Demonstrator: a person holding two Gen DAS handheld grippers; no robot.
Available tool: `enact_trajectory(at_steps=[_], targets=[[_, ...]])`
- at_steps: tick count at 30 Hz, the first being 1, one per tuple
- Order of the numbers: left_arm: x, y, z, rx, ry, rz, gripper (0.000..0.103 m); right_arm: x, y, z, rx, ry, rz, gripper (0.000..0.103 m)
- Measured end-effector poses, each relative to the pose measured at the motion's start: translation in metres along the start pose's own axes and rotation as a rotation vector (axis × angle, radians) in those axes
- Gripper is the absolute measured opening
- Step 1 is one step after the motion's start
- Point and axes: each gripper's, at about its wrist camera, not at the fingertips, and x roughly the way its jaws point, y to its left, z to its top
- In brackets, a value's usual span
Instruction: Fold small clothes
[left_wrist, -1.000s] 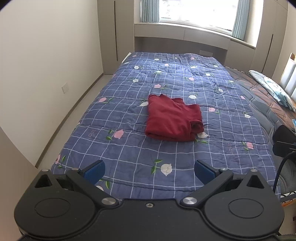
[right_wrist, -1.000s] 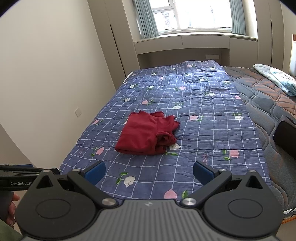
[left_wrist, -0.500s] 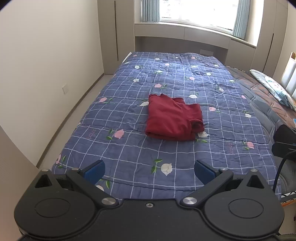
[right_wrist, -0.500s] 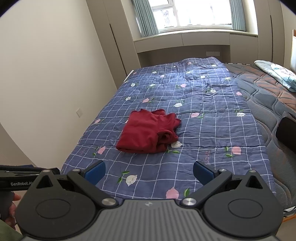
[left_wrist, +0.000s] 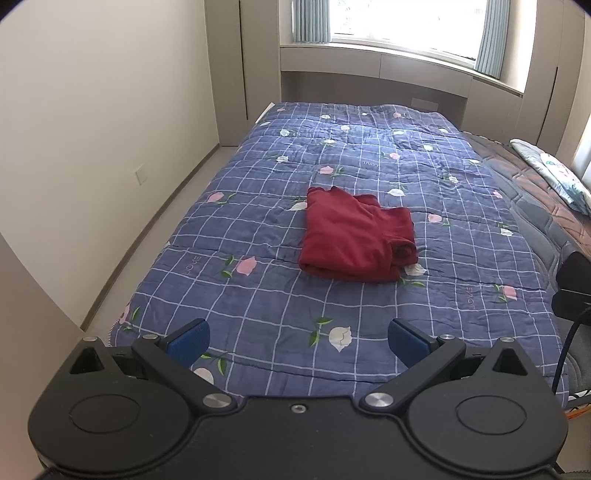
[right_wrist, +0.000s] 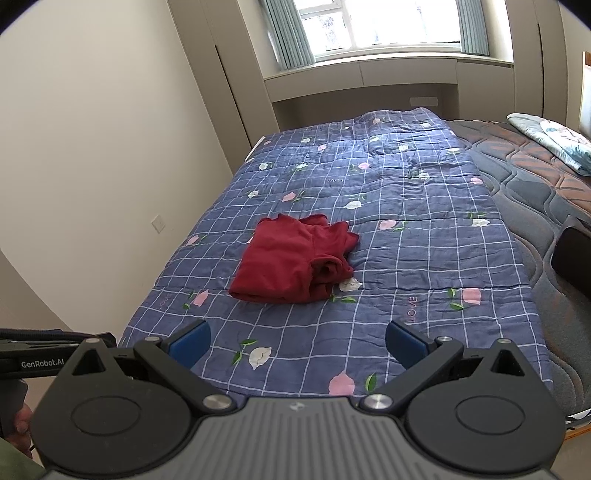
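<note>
Nearest the cameras, the left gripper (left_wrist: 297, 338) hovered over the foot of the bed with its blue-padded fingers (left_wrist: 188, 338) spread wide and nothing between them. The right gripper (right_wrist: 297, 339) hung likewise, fingers (right_wrist: 404, 341) wide apart and empty, with part of the left device visible at its lower left edge. Beneath both lay a blue checked quilt (left_wrist: 258, 295) printed with pink and white flowers, covering the bed. Well beyond the fingers, near the quilt's middle, rested the red garment (left_wrist: 354, 240), folded into a rough rectangle with a bunched roll at its right side. Right of the quilt showed bare quilted mattress (right_wrist: 535, 192) and a floral pillow (right_wrist: 550, 142). A cream wall (left_wrist: 92, 129) ran along the left; farthest off stood a curtained window (right_wrist: 388, 26) above a ledge.
</note>
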Motion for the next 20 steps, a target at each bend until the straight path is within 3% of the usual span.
enact_trajectory(at_steps=[20], targets=[[0.0084, -0.0090, 0.0028, 0.000, 0.020, 0.008, 0.102, 0.0106, -0.0078, 0.0041, 0.002, 0.027, 0.011, 0.103]])
